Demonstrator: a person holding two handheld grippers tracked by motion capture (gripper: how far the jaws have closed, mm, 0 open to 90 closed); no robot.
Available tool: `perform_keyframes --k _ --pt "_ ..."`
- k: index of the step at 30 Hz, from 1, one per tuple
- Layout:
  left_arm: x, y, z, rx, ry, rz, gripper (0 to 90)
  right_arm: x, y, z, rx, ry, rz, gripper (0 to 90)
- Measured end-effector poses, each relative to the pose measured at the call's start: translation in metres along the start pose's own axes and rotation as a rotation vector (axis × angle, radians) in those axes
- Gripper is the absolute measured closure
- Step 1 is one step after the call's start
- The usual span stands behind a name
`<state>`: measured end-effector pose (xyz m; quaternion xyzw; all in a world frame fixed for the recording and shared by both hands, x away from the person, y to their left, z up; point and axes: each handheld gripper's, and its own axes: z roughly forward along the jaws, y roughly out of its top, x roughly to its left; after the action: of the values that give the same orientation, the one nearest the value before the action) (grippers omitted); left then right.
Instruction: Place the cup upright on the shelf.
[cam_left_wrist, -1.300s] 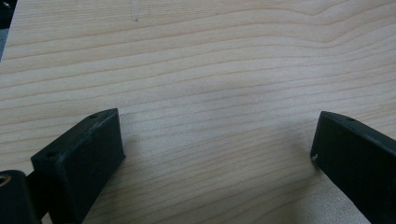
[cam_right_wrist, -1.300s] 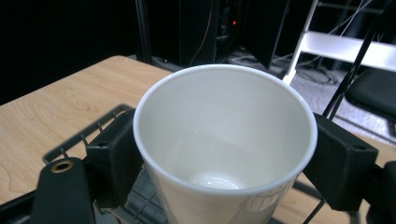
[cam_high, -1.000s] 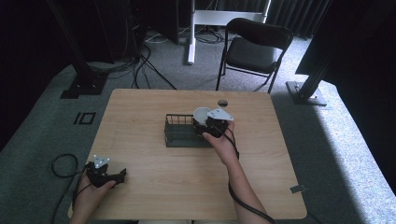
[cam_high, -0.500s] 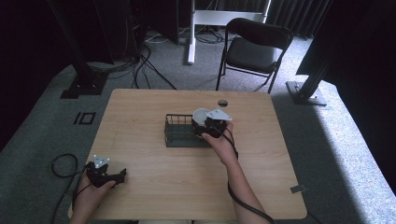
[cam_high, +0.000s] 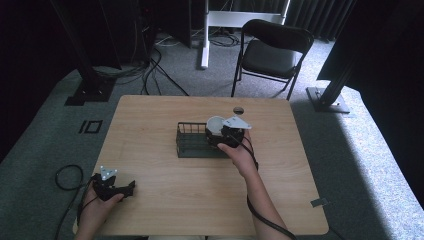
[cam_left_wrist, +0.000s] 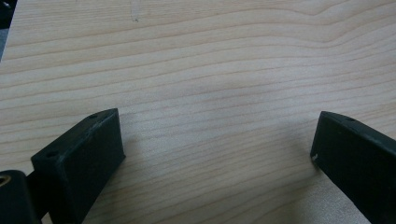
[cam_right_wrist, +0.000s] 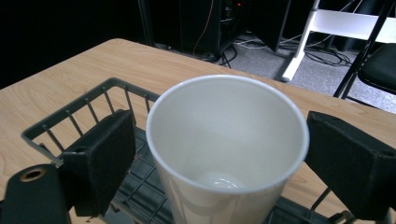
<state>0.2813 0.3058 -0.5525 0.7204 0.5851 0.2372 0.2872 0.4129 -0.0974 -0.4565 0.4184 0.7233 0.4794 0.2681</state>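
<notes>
The white cup stands upright and empty at the right end of the wire basket, which sits near the middle of the counter. The right gripper brackets the cup near its rim; in the right gripper view the jaws stand spread on either side, the right jaw at or just beside the rim and the left jaw with a clear gap to the wall, so the cup is not clamped. The left gripper rests released over bare wood at the near left corner of the counter, well apart from the basket, with nothing between its jaws. Principal risk, in my judgement: the cup looks light and thin-walled, so an uneven closure, one jaw arriving first, would push it sideways and tip it against the basket wires. Closing hard so near the rim may also deform the mouth and let the cup slip out on lifting. Secondary risk: the left jaw sits close beside the basket's wire rim and could snag it, dragging the unsecured basket across the counter, since the left gripper is too far off to steady it.
</notes>
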Motion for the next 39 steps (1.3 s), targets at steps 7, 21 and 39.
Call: perform_keyframes --k 7,21,39 --pt "0.000 0.000 0.000 0.000 0.000 0.000 2.8 -0.003 -0.002 -0.010 0.001 0.000 -0.015 10.3" --pt "0.000 0.000 0.000 0.000 0.000 0.001 2.8 -0.008 -0.016 -0.032 -0.008 0.001 -0.036 10.3" --pt "0.000 0.000 0.000 -0.001 0.000 0.000 2.8 -0.030 -0.048 -0.057 0.014 -0.034 -0.018 10.4"
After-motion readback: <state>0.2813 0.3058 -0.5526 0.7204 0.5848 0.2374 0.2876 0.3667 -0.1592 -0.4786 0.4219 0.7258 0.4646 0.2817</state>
